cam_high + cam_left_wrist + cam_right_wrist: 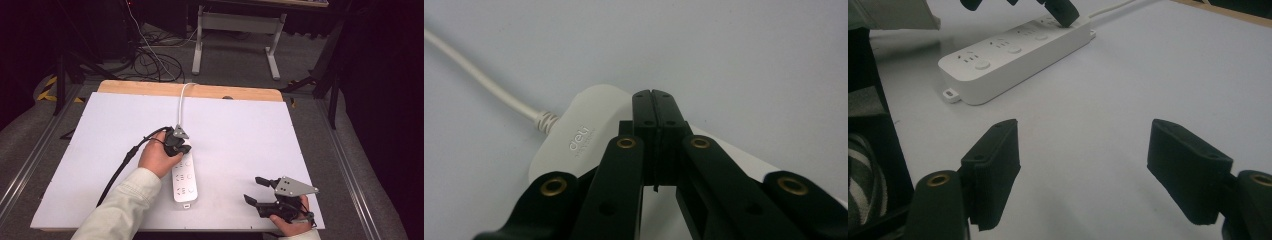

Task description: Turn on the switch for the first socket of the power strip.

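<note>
Grey carpet and a tangle of dark cables [150,60] sit behind your setup, along with the legs of a white metal stand [235,37] at the far side. Your table [260,135] is a big white board with a wooden edge showing along its far end. On it, a bit left of center, you've got a white power strip [184,182] lying lengthwise, near end pointing at you, and its white cord [181,102] runs off the far edge.

Your left gripper [184,148] is over the far end of the strip. From the left gripper view its fingers [644,112] are pressed flat together with nothing between them, tips right down at the strip's top near where the cord goes in; the right gripper view seems to show the tip touching the strip.

Your right gripper [255,190] is at the near right corner, well apart from the strip, pointing left toward it. Its fingers [993,170] are spread wide, just bare table between them.
</note>
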`<action>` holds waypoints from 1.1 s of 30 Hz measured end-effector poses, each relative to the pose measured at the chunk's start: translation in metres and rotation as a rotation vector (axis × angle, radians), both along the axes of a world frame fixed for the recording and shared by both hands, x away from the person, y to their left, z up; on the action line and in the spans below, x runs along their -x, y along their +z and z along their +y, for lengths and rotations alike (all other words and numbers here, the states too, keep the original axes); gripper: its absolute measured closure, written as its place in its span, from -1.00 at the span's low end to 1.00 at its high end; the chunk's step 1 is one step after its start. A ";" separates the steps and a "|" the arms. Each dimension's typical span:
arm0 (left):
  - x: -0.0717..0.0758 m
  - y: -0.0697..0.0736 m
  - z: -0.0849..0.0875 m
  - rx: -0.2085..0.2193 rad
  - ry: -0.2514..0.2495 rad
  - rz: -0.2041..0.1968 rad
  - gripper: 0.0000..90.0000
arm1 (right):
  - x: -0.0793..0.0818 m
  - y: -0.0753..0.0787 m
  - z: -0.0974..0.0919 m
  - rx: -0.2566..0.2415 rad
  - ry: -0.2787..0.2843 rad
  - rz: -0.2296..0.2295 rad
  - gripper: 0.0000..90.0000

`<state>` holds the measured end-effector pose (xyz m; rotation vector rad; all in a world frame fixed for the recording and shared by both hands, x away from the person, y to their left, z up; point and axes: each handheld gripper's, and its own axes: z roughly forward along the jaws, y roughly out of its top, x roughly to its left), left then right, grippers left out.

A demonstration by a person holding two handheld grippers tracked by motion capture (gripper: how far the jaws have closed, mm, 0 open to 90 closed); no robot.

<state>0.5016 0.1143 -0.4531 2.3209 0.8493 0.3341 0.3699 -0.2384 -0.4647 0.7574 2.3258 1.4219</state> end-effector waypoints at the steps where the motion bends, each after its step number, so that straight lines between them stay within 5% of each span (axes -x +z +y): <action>1: 0.000 0.000 0.000 -0.009 -0.003 -0.002 1.00 | 0.000 0.000 0.000 0.001 -0.001 0.001 -0.34; 10: 0.004 0.001 0.003 -0.023 -0.012 0.005 1.00 | 0.000 -0.001 0.000 0.002 0.003 0.005 -0.34; 15: 0.002 0.000 0.014 0.055 0.007 0.024 1.00 | 0.000 0.000 0.000 0.003 0.001 0.002 -0.34; 20: 0.011 0.020 0.017 0.145 -0.007 -0.022 1.00 | -0.002 -0.001 0.000 0.006 -0.005 0.004 -0.34; 33: 0.031 0.046 0.023 0.148 -0.037 -0.084 0.90 | 0.000 0.000 0.000 0.001 -0.010 0.000 -0.34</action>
